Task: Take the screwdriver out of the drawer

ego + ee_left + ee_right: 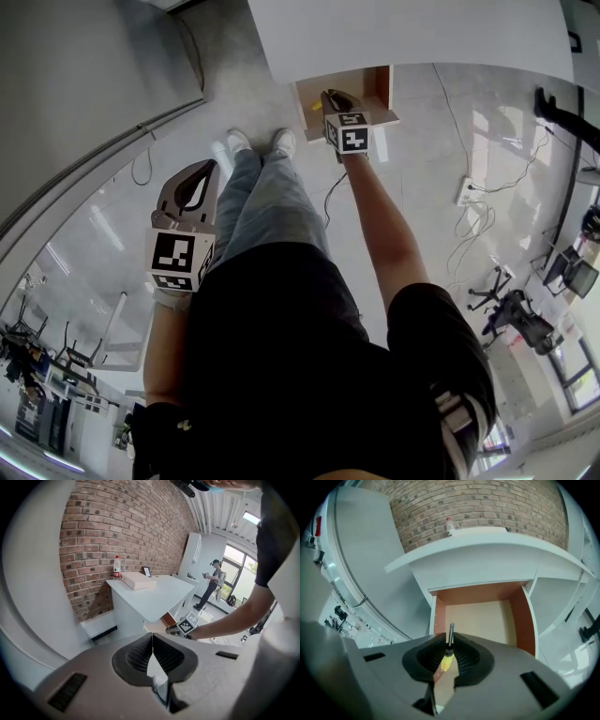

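Observation:
The screwdriver (448,654) has a yellow handle and a thin metal shaft that pokes up past the jaw tips. My right gripper (451,638) is shut on it, held just above and in front of the open drawer (526,620), whose pale wooden floor is bare. In the head view the right gripper (335,97) hangs over the drawer (362,82) under the white table (403,33). My left gripper (201,178) is down at the person's left side, far from the drawer. Its jaws meet with nothing between them in the left gripper view (152,641).
A water bottle (116,567) and a flat box (137,580) sit on the table top against a brick wall. The person's feet (258,142) stand just before the drawer. Cables and a power strip (464,190) lie on the floor to the right, office chairs (511,305) beyond. Another person (211,583) stands far off.

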### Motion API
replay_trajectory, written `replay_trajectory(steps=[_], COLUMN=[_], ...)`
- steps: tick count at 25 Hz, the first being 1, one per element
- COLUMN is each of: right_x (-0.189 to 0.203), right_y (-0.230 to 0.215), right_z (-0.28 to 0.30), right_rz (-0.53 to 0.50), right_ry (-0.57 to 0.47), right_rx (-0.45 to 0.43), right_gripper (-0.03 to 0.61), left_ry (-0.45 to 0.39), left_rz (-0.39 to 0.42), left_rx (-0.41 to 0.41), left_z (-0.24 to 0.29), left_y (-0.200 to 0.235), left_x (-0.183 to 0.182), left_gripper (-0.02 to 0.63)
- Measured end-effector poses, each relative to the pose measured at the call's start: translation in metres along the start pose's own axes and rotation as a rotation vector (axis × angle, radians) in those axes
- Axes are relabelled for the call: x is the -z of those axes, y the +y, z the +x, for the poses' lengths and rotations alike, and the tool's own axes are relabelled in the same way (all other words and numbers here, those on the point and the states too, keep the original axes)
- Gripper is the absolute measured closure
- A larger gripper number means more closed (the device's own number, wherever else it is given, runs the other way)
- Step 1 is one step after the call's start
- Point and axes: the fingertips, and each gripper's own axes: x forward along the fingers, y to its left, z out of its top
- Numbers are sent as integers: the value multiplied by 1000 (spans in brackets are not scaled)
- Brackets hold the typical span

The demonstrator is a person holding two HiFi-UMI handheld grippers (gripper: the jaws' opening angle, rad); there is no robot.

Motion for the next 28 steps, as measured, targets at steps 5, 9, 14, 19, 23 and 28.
replay_trajectory(steps=[5, 9, 14, 19, 23, 28], right_x=[-27, -54, -91, -126, -153, -186], right_y=[15, 27, 49, 70, 86, 101], right_z=[-38, -73, -117, -163, -203, -250], right_rz=[-24, -31, -75, -105, -117, -144], right_ry=[-47, -98, -147, -200, -256, -329], right_rx=[-20, -25, -42, -49, -55, -54], right_gripper=[522, 522, 522, 522, 522, 522], left_ry=[-48, -69, -81, -136, -191, -251], left_rz=[-17, -15, -7, -2, -7, 13], left_rx=[7, 8, 34, 63, 64, 61], left_z=[-3, -7, -10, -16, -29, -47], left_y=[6, 7, 3, 2, 7, 11], left_x=[-14, -19, -25, -42, -61, -89], left_gripper=[609, 609, 609, 609, 609, 609])
